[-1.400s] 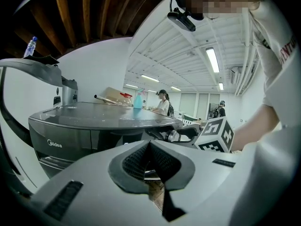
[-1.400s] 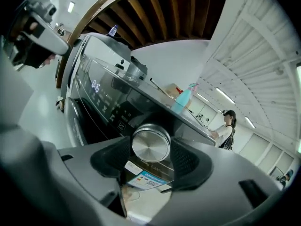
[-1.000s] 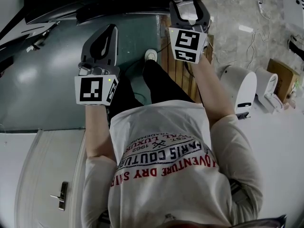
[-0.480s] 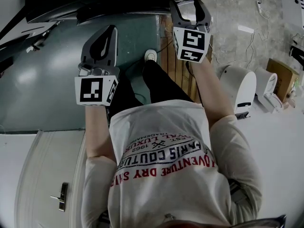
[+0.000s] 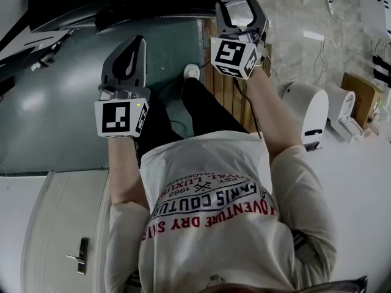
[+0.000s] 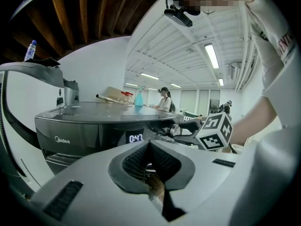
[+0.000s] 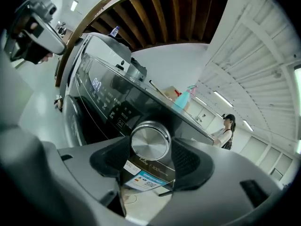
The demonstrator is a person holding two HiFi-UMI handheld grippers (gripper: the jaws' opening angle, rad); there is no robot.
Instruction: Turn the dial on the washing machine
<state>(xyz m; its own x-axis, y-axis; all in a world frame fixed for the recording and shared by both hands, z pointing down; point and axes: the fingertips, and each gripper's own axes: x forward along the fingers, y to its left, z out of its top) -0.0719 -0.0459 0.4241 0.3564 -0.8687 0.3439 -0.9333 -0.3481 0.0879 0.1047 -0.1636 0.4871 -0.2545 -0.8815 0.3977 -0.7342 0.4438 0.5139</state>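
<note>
**Right jaws open around the dial, left jaws closed and empty**

Your right gripper point(image 7: 151, 161) has its jaws spread wide, and they have just been opening. The round, brushed-silver metal dial point(image 7: 150, 141) sits squarely between them. One dark ribbed pad stands close beside its rim on each side, but neither visibly presses on it. The dial is mounted on the glossy control panel of the dark grey washing machine point(image 7: 108, 98). A white-and-blue printed label point(image 7: 146, 178) is stuck to the panel just below the dial. Further along the panel, rows of pale symbols run towards a lit display point(image 6: 136, 138) reading 0:47.

Your left gripper point(image 6: 149, 154) has its jaws closed. The pads meet at the tips, with only a thin slit behind them and nothing held. It points at the machine's front from well back, touching nothing. From its view you can see the right gripper's black-and-white marker cube point(image 6: 215, 131) reaching in to the panel from the right.

In the head view, the left gripper hangs over the grey-green floor point(image 5: 49, 102), nearer your body than the right one. The right gripper is at the machine's edge at the top of the frame, above a strip of wooden slats point(image 5: 226, 90). A pale blue spray bottle point(image 6: 139, 97) stands on top of the machine.
</note>
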